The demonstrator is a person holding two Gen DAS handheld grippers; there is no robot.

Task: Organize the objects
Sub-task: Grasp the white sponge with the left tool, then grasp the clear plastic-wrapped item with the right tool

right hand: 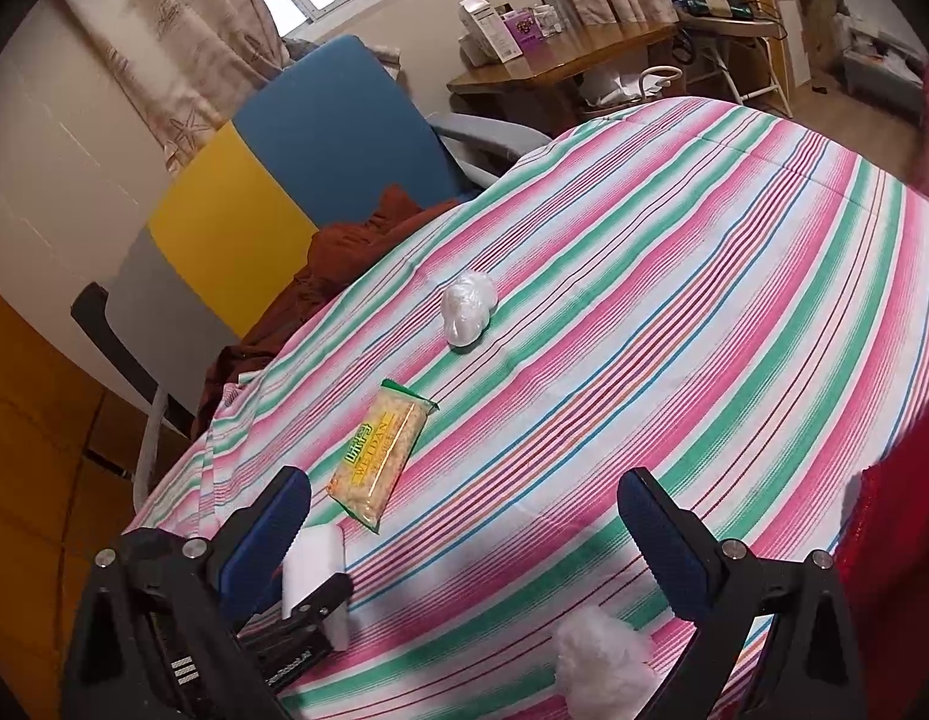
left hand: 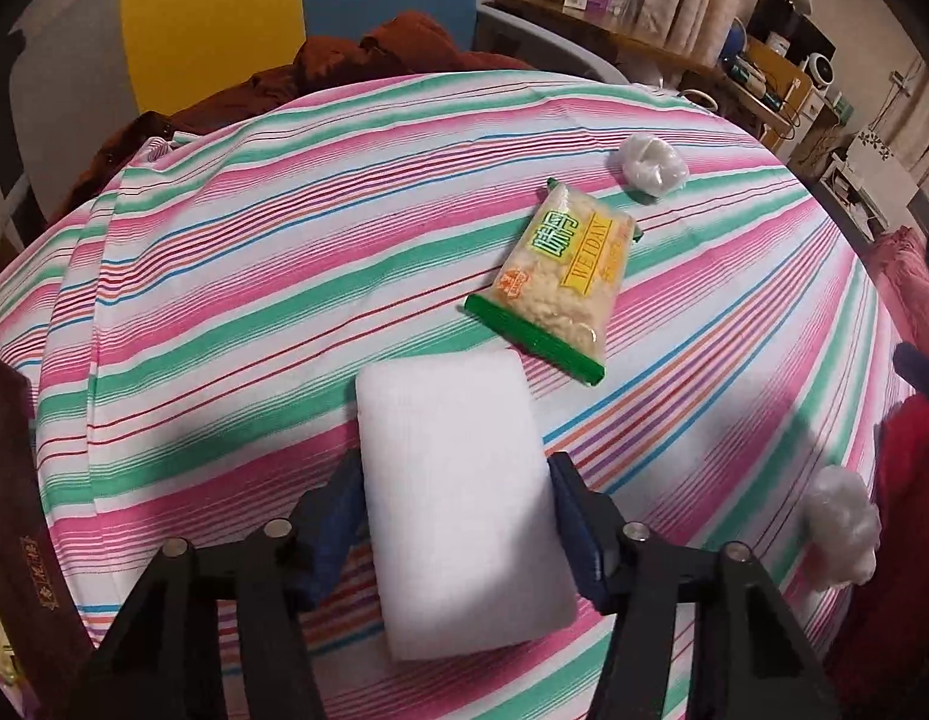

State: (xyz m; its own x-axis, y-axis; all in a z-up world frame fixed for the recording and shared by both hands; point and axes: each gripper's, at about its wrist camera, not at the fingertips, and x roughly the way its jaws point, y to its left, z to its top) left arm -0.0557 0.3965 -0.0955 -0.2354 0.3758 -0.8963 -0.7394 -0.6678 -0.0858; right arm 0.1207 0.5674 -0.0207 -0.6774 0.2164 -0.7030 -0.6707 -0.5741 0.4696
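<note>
A white sponge block (left hand: 458,492) lies lengthwise between the blue pads of my left gripper (left hand: 458,480), which is shut on its two long sides just above the striped cloth (left hand: 224,300). In the right wrist view the same sponge (right hand: 314,552) shows at lower left with a black left finger (right hand: 320,594) over it. Beyond the sponge lie a yellow-and-green snack packet (left hand: 560,276) (right hand: 380,456) and a white crumpled plastic bag (left hand: 650,162) (right hand: 467,306). My right gripper (right hand: 464,510) is open above the cloth, holding nothing. A second white crumpled bag (right hand: 602,660) (left hand: 839,522) sits near its right finger.
A brown garment (right hand: 356,240) is heaped at the cloth's far edge, before a yellow-and-blue chair back (right hand: 272,180). A wooden desk (right hand: 554,66) with boxes stands beyond. Red fabric (right hand: 896,540) borders the right side. A dark brown box (left hand: 20,510) sits at the left.
</note>
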